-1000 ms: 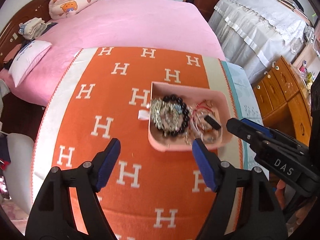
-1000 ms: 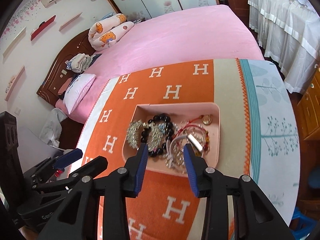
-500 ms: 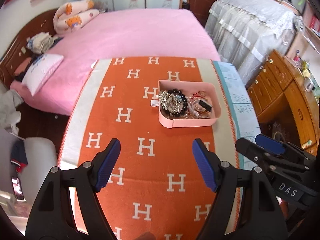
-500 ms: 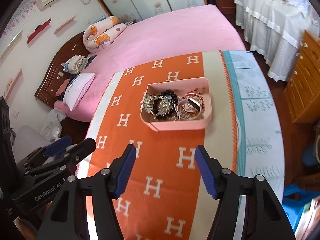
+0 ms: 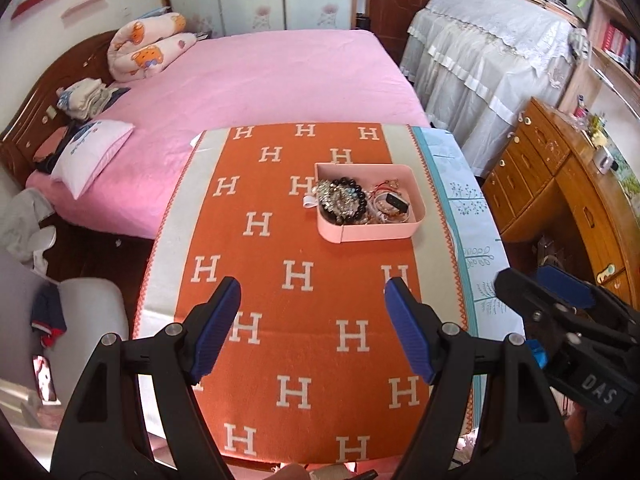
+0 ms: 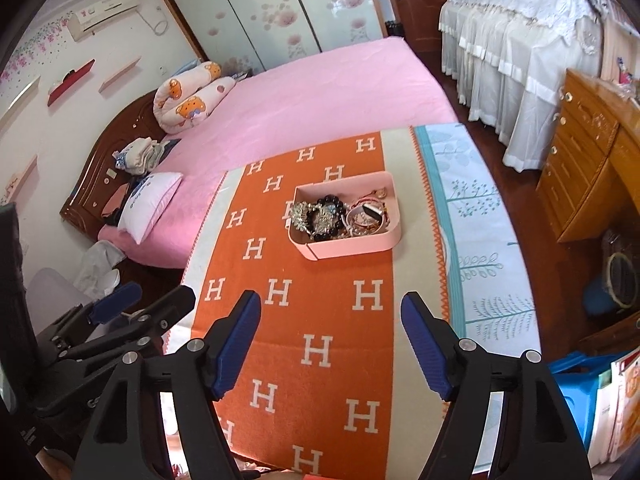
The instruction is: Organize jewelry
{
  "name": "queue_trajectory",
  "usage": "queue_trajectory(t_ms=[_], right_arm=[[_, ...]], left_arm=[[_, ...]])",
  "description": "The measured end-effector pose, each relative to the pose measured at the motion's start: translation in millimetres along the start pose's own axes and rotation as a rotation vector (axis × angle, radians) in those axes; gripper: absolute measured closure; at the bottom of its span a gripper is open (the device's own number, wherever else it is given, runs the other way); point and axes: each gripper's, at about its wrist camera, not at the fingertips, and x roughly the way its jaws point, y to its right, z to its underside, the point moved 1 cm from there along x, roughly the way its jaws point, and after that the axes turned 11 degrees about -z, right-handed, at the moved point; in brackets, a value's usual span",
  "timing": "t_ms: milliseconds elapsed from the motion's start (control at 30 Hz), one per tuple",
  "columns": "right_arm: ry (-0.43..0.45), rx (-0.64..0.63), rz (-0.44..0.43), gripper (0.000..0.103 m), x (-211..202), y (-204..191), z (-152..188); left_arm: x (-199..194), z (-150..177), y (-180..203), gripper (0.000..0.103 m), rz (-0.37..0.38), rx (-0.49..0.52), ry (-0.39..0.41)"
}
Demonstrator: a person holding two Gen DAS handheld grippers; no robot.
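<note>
A pink tray (image 5: 376,234) sits on the orange H-patterned blanket (image 5: 296,240) toward the table's far right. It holds a black bead bracelet (image 5: 358,200), a silvery chain pile (image 5: 332,196) and red string bracelets (image 5: 390,192). My left gripper (image 5: 313,284) hangs open over the near part of the blanket, well short of the tray, nothing between its fingers. The right gripper (image 6: 331,296) is equally far back from the tray (image 6: 352,246); its jaws are opening and empty. Each gripper shows at the edge of the other's view: the right gripper (image 5: 524,276), the left gripper (image 6: 162,292).
A pale blue leaf-print cloth (image 5: 472,216) covers the table's right strip. Beyond the table lies a pink bed (image 5: 260,80). A wooden dresser (image 5: 560,184) and lace-draped furniture (image 5: 488,48) stand at the right, a grey chair (image 5: 88,312) at the left, a blue bin (image 6: 580,384) on the floor.
Both grippers have drawn back and up from the tray, which now looks smaller and farther off. The right gripper's jaws have spread much wider. The jewelry stays in the tray.
</note>
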Motion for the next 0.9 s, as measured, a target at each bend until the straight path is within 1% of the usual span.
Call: queue_trajectory(t_ms=[100,367,467,567,900], right_arm=[[0.004,-0.019,0.011,0.026,-8.2,-9.9,5.9],[-0.004,-0.068,0.029,0.026,-12.4,-32.5,10.4],[-0.014,-0.074,0.033,0.026,-8.7,-36.7,10.4],[-0.022,-0.073,0.033,0.026,-5.3,-38.7,8.6],[-0.023,-0.071,0.036,0.026,-5.9,-42.1,8.3]], left_arm=[[-3.5,5.8,-4.4,0.031,-0.011,-0.013,-0.010],[-3.7,7.5,-9.1,0.030,-0.016,-0.020,-0.012],[-4.1,7.3,-10.8,0.030,-0.023,-0.016,-0.019],[-4.0,7.2,-13.6,0.030,-0.015,-0.016,-0.026],[-3.0,5.6,-14.1,0.031,-0.020,-0.015,-0.027]])
